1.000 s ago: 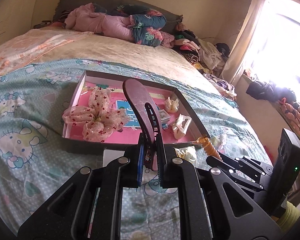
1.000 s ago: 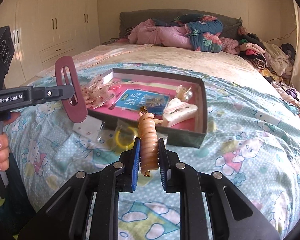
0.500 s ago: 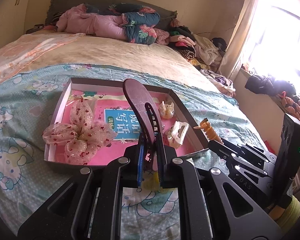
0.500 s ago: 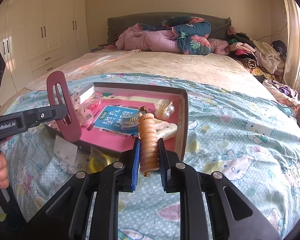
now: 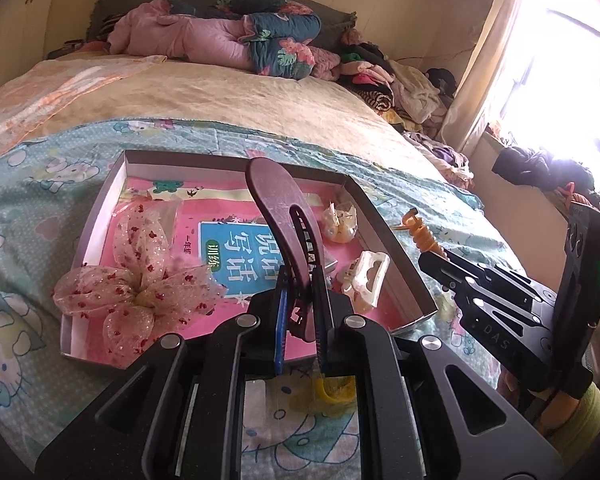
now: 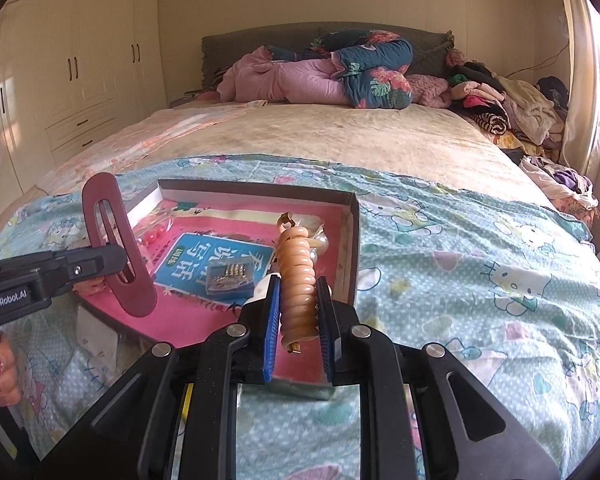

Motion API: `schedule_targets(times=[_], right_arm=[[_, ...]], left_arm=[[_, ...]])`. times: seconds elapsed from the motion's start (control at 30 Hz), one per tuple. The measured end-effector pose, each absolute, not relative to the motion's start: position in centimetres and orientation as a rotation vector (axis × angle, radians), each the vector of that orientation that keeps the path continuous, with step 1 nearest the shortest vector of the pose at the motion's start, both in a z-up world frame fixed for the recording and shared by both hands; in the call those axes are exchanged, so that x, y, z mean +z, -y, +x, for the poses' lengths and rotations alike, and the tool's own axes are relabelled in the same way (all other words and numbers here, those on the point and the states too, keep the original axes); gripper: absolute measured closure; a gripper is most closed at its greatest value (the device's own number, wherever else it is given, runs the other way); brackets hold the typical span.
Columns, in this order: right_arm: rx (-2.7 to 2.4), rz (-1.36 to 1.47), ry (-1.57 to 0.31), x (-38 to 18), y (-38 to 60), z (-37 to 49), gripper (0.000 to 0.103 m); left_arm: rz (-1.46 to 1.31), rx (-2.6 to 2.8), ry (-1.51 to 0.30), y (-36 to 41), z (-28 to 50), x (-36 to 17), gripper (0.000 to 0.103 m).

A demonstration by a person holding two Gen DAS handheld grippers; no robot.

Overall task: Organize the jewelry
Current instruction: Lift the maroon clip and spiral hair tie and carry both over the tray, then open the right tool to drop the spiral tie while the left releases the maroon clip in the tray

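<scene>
Left wrist view: left gripper (image 5: 300, 320) pinches the maroon hair clip (image 5: 278, 204) at its hinge, over the near part of the tray (image 5: 100, 208), while right gripper (image 6: 298, 316) clamps the coiled orange clip (image 6: 298, 276) mid-body — both look light, rigid, slippery plastic.

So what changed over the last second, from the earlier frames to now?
Both grippers advanced toward the tray, now over its near edge. The left gripper stays shut on the maroon hair clip, the right gripper on the spiral hair tie. Tray contents unchanged.
</scene>
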State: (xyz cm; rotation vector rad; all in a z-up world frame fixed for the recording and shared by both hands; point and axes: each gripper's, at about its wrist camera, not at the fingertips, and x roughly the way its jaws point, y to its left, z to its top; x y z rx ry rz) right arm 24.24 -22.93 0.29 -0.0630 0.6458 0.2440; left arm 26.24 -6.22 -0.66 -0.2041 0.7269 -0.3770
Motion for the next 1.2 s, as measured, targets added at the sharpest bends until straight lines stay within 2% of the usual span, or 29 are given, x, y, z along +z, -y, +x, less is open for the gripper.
schedule_targets(times=[0.63, 1.2], right_arm=[[0.237, -0.077, -0.711, -1.8, 21.9, 30.7, 0.086], [0.253, -0.1, -0.753, -3.3, 20.1, 32.4, 0.086]], left_arm=[[-0.259, -0.391, -0.786, 6.0, 28.5, -3.4, 0.097], [-0.275, -0.365, -0.793, 4.8, 28.5, -4.0, 0.095]])
